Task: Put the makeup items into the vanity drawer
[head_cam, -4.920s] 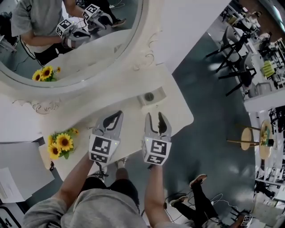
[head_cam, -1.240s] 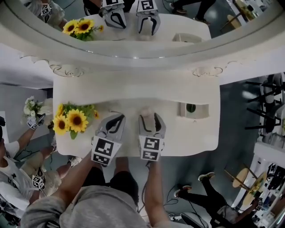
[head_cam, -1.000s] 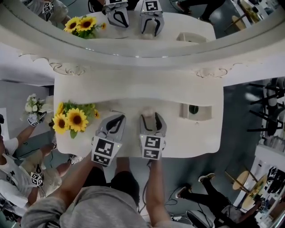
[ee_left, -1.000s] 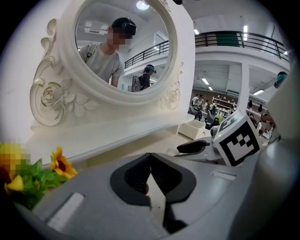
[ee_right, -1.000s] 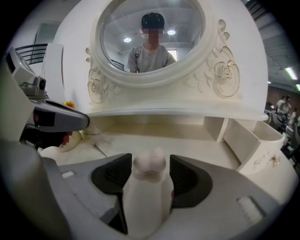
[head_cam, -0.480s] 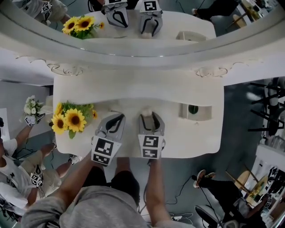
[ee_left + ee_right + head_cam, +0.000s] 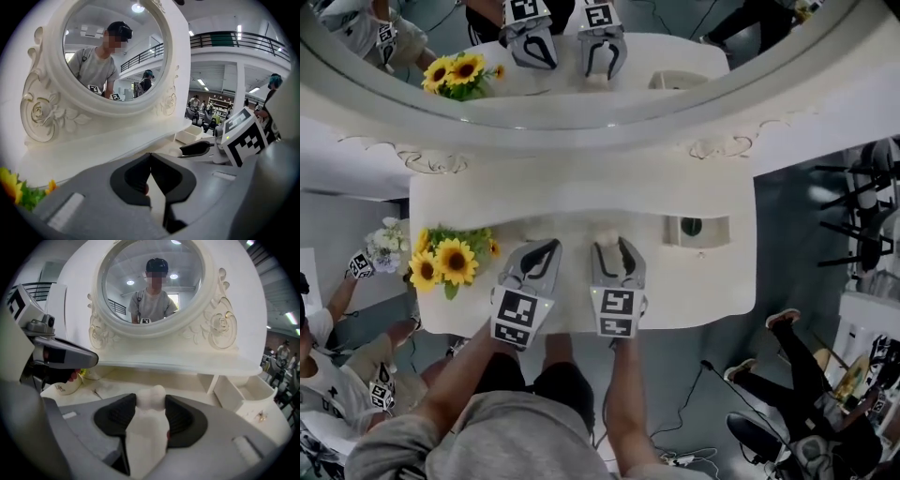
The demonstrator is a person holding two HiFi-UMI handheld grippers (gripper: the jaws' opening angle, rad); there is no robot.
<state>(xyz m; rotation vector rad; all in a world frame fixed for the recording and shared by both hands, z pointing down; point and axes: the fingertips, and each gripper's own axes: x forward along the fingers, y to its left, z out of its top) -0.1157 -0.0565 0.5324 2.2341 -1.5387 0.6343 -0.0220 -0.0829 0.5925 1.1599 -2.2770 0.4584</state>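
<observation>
A bare stretch of tabletop (image 7: 703,281) is left before the open drawer (image 7: 715,230); the left side is blocked by sunflowers (image 7: 450,262).

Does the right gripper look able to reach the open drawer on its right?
Probably yes: the right gripper, jaws just closed on a white item, has only bare tabletop between it and the drawer.

The table (image 7: 722,281) looks smooth, matt white-painted; its mirror (image 7: 694,23) is glossy glass; the makeup puff (image 7: 151,399) looks soft and matt.
</observation>
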